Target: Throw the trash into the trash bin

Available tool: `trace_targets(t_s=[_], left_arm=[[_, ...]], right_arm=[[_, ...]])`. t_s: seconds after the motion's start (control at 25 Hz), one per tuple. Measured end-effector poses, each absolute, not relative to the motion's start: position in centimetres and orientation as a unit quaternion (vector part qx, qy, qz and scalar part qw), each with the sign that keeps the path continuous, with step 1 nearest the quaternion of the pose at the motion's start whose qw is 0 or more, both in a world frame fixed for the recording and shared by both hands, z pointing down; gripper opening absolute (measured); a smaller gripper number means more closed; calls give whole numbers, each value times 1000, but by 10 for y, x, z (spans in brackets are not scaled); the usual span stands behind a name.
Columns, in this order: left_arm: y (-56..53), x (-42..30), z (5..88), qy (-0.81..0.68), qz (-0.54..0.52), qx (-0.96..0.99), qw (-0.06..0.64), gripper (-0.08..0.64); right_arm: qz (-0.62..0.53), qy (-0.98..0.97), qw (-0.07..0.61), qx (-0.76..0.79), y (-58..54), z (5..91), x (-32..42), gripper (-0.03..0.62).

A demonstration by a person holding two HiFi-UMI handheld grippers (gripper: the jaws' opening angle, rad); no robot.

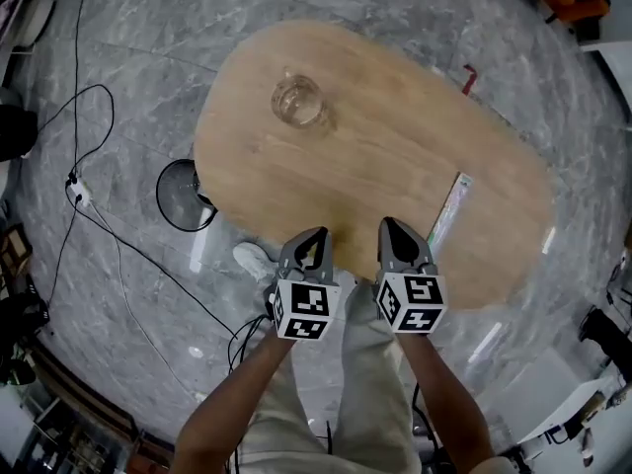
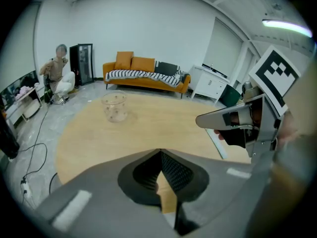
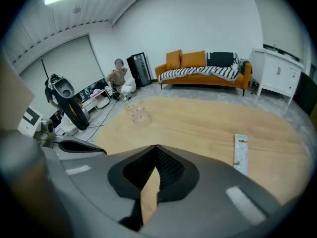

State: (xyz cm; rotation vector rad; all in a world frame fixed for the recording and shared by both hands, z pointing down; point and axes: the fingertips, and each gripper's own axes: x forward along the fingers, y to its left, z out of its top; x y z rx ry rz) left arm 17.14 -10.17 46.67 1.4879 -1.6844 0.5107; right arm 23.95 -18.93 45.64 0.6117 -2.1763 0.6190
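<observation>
A: What sits closest?

B: Two grey tools with black-and-white marker cubes, held side by side over the near edge of the oval light-wood bench (image 1: 395, 136). The left tool (image 1: 315, 235) has its jaws together, tips meeting and gripping nothing. The right tool (image 1: 393, 225) is the same: jaws closed and empty.

A: And the trash?

B: A long, flat, pale green-and-white wrapper (image 1: 449, 208) lies on the near right part of the bench, just beyond and to the right of the right tool, apart from it. Neither tool touches it.

A: What else is on the bench?

B: A clear round jar (image 1: 298, 100) stands upright toward the far end, well apart from the wrapper.

A: A bin?

B: A round black bin (image 1: 184, 196) stands on the grey marble floor (image 1: 148, 28) just beside the bench's left edge. Thin black cables (image 1: 99, 225) trail across the floor near it, and an orange sofa (image 2: 146, 73) lines the far wall.
</observation>
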Motion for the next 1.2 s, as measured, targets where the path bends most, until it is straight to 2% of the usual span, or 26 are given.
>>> trace_targets(t_s=[0.2, 0.32, 0.6, 0.84, 0.96, 1.08, 1.2], left_arm=[[-143, 214, 459, -636, 219, 627, 393, 0], [-164, 236, 459, -622, 226, 641, 390, 0], [-206, 284, 468, -590, 241, 664, 391, 0], [-220, 303, 482, -573, 252, 672, 396, 0], [-224, 305, 485, -567, 257, 675, 396, 0], [-227, 302, 486, -565, 263, 677, 393, 0], [-229, 298, 488, -565, 264, 676, 392, 0]], right_arm=[[271, -830, 383, 301, -220, 458, 297, 31], [278, -811, 391, 335, -235, 466, 331, 95], [284, -760, 425, 401, -276, 499, 401, 158], [304, -719, 467, 415, -281, 532, 425, 173], [312, -714, 484, 399, -270, 541, 424, 206], [316, -700, 511, 387, -260, 554, 425, 276], [307, -696, 523, 385, -257, 558, 425, 276]])
